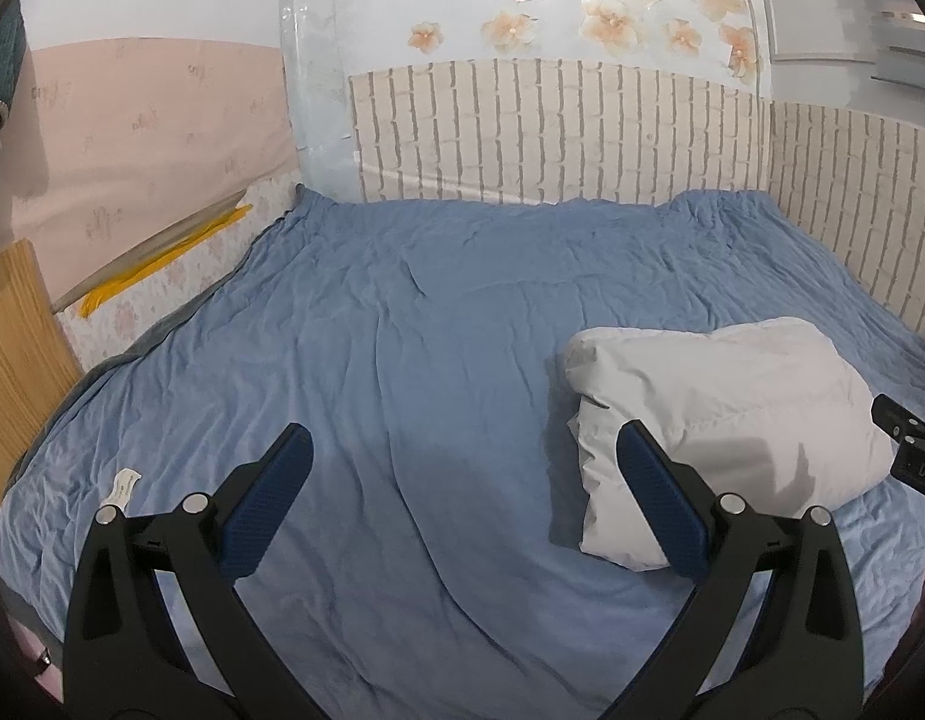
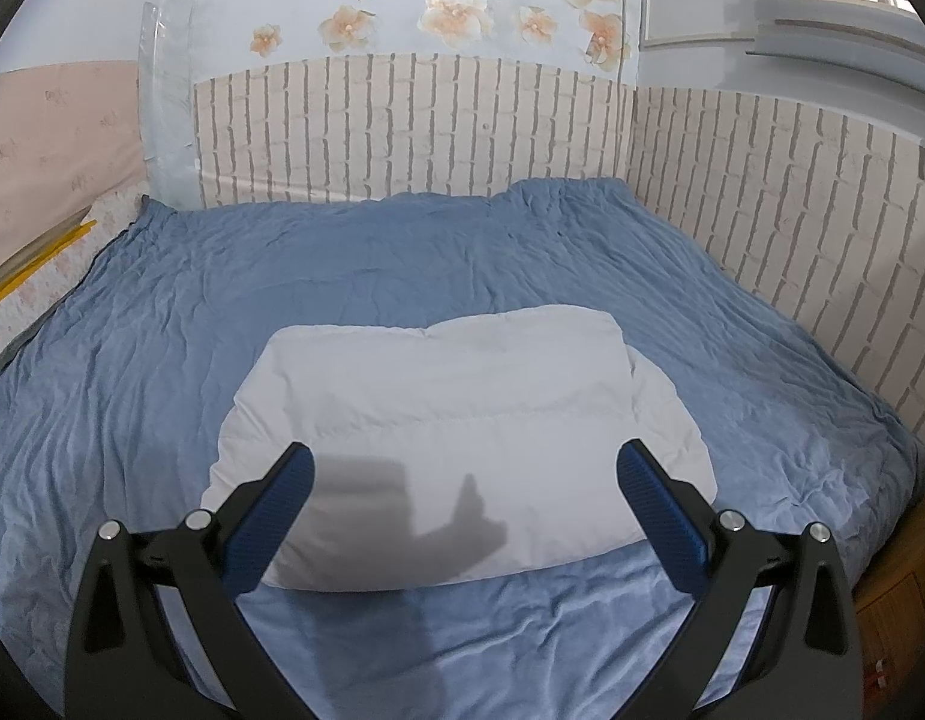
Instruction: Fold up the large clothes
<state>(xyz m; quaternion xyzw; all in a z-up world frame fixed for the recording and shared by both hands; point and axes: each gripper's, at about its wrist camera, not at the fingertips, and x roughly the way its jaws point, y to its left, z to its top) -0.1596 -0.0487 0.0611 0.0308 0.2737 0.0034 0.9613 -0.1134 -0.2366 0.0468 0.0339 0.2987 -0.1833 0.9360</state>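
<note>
A white puffy garment [image 2: 462, 438] lies folded into a compact rectangle on the blue bedspread [image 2: 402, 252]. In the left wrist view the garment [image 1: 720, 420] lies to the right on the bedspread [image 1: 372, 360]. My left gripper [image 1: 462, 462] is open and empty above the bare bedspread, left of the garment. My right gripper [image 2: 465, 474] is open and empty, hovering over the near edge of the garment, its shadow falling on it. The tip of the right gripper also shows at the right edge of the left wrist view [image 1: 909, 444].
A brick-pattern padded wall [image 2: 432, 132] runs along the far and right sides of the bed. A pink board [image 1: 150, 144] and a wooden panel [image 1: 18, 324] stand at the left. A small white label [image 1: 122, 487] lies on the bedspread near the left.
</note>
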